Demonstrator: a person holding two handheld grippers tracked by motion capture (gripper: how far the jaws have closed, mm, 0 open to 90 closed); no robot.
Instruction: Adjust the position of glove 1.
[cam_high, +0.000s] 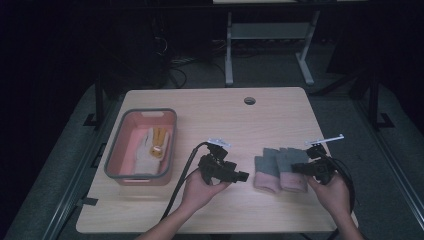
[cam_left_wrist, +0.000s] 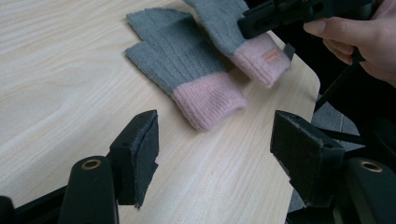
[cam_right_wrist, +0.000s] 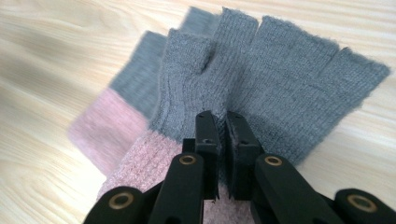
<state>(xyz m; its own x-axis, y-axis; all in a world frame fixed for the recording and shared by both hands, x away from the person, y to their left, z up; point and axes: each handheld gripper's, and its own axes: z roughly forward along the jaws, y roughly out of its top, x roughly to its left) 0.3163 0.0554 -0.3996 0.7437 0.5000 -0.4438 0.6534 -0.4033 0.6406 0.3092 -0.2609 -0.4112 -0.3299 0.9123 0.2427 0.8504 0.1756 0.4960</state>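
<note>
Two fingerless knit gloves, grey ribbed bodies with pink cuffs, lie side by side, touching, on the right part of a pale wood-grain table (cam_high: 210, 107); the left glove (cam_high: 265, 172) and the right glove (cam_high: 292, 172) both run long axis near-to-far, cuffs toward the person, cut finger ends pointing to the far edge. The right glove carries a small pink label on its cuff in the left gripper view. The right gripper (cam_right_wrist: 223, 135), held in the right hand (cam_high: 332, 192), has its black padded jaws pinched together on the right glove's fabric near where grey meets pink. The left gripper (cam_left_wrist: 215, 149), in the left hand (cam_high: 197, 192), sits just left of the gloves over bare table, jaws wide apart with nothing between them, aimed toward the gloves. On the table's left stands a rectangular pink tub with a grey rim (cam_high: 142, 145), rounded corners, holding a white and yellow work glove (cam_high: 152, 147) laid flat. The tabletop has rounded corners and a round cable hole (cam_high: 249, 100) near the far edge. The room is dark; grey carpet and a white metal table frame (cam_high: 265, 40) show beyond.
</note>
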